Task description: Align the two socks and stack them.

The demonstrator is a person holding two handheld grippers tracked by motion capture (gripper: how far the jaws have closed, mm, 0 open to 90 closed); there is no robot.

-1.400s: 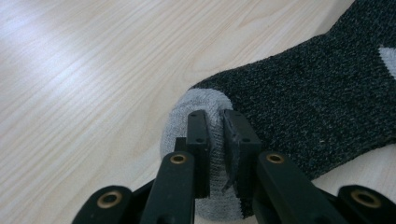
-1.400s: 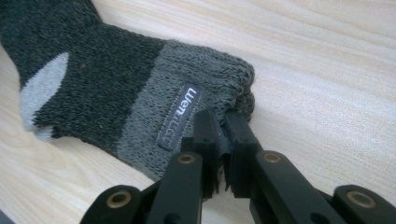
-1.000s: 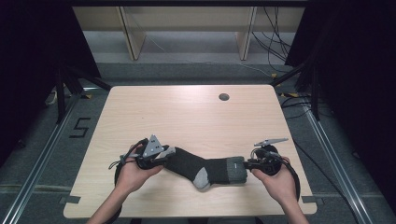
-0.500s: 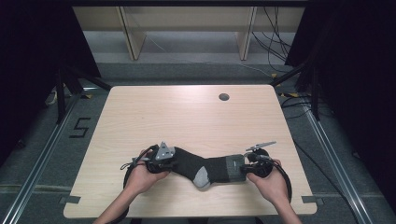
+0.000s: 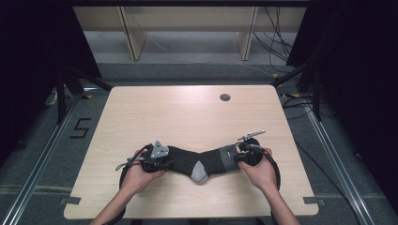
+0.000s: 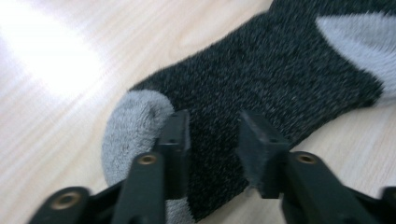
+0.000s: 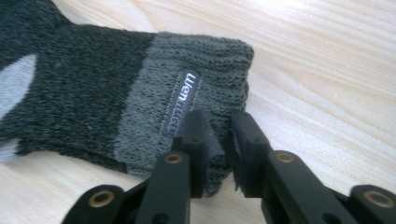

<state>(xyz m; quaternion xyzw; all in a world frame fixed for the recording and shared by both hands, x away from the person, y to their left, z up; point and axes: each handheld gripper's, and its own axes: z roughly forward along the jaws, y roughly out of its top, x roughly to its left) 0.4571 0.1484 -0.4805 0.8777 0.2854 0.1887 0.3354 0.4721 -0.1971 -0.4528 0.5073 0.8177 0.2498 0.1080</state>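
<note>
Left tool (image 6: 212, 140): jaws just opening, spread over grey toe end of sock (image 6: 261, 74), no pinch. Right tool (image 7: 215, 140): jaws just opening, cuff between them. Sock lies flat on surface (image 5: 187, 112), near front edge, between both tools.

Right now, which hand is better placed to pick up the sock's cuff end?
Right. The right claw sits at the ribbed grey cuff of the sock, jaws straddling its edge, having just opened a little. The left claw is at the toe end.
</note>
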